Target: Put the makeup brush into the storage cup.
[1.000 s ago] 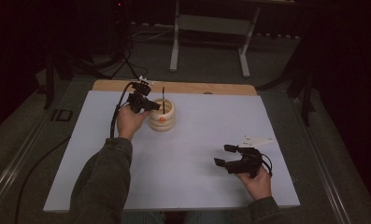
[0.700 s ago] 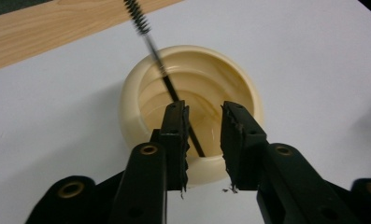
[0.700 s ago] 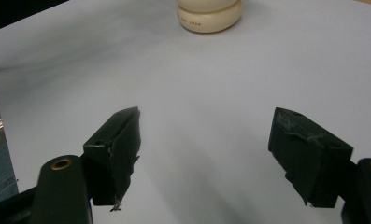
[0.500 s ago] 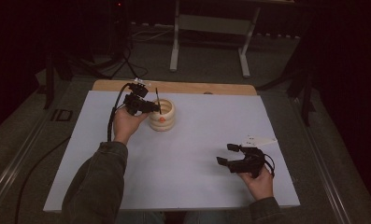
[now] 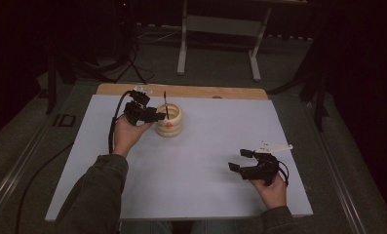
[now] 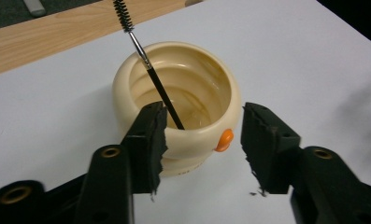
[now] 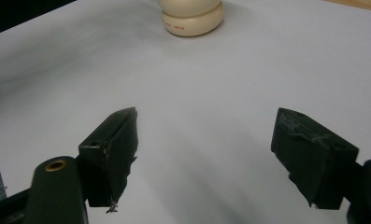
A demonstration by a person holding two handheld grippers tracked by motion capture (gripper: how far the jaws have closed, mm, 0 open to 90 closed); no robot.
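Cream ribbed cup (image 5: 169,119) sits upright on the white table sheet (image 5: 205,161), toward its far left part, near the bare wooden edge strip (image 5: 181,91). Small orange knob (image 6: 224,139) on the cup's outer wall, facing the left gripper. 1 thin black-handled brush (image 6: 160,88) stands tilted inside the cup, bristle end up and out over the rim, lower end against the near inner wall. Some clear liquid seems to lie in the bottom; cannot tell for sure. Left gripper (image 6: 204,140) is spread, its 2 jaws flanking the near side of the cup, left jaw just beside the wall, right jaw apart from it; nothing pinched. In the high view the left hand (image 5: 125,134) holds this gripper level at the cup's left side. Right gripper (image 5: 243,161) is well apart, over the near right part of the sheet, jaws spread wide and empty, held by the right hand (image 5: 271,187).
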